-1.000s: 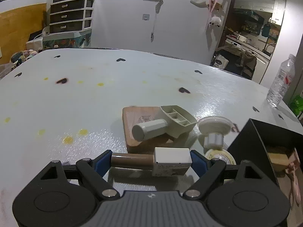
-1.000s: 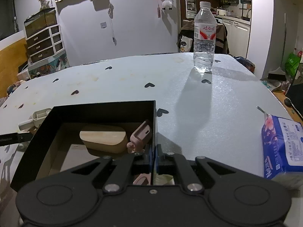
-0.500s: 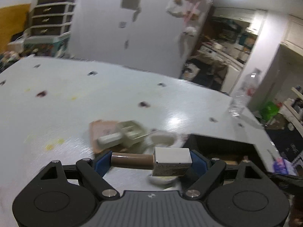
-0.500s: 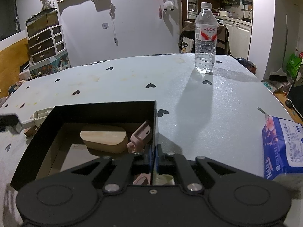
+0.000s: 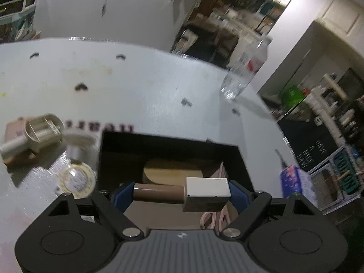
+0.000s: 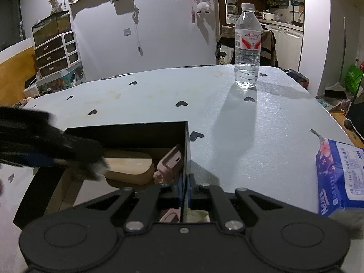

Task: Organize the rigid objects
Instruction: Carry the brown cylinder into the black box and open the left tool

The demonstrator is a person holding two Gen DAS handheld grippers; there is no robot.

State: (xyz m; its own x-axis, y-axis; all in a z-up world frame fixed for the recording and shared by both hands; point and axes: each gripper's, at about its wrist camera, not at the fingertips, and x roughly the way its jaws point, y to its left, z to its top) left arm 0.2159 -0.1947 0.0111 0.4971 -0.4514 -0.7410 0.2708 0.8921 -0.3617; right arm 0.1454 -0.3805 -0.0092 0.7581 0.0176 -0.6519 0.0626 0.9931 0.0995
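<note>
My left gripper (image 5: 179, 193) is shut endwise on a stamp-like piece with a brown handle (image 5: 159, 193) and a white block head (image 5: 207, 190). It hangs over the near part of the open black box (image 5: 168, 140). In the box lie a rounded wooden board (image 5: 173, 174) and a pink plastic item (image 6: 170, 163). My right gripper (image 6: 185, 182) is shut on the box's thin right wall (image 6: 187, 150). In the right wrist view the left gripper comes in blurred from the left over the box.
Left of the box lie a cream compartment scoop (image 5: 41, 132) on a wooden board (image 5: 13, 159), a white round piece (image 5: 79, 136) and a tape roll (image 5: 76, 178). A water bottle (image 6: 247, 45) stands far right. A tissue pack (image 6: 339, 177) lies near right.
My left gripper swung right and rose, from over the loose items to over the black box, still gripping the stamp-like piece. The right gripper kept still on the box wall.
</note>
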